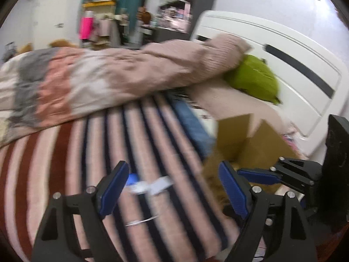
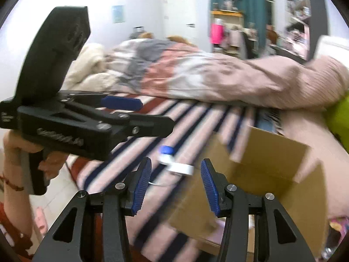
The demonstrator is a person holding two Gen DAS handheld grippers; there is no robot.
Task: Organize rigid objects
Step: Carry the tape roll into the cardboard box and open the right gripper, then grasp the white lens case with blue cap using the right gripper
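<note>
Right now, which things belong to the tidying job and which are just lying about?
Job:
cardboard box
blue-capped white item on the striped blanket
white block beside it
left gripper, open
right gripper, open

Lying about:
pink duvet
green cushion
headboard

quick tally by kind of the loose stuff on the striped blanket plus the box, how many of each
small blue-capped white item: 1
white flat item: 1
thin ring or wire, too blurred to name: 1
cardboard box: 1
total: 4
</note>
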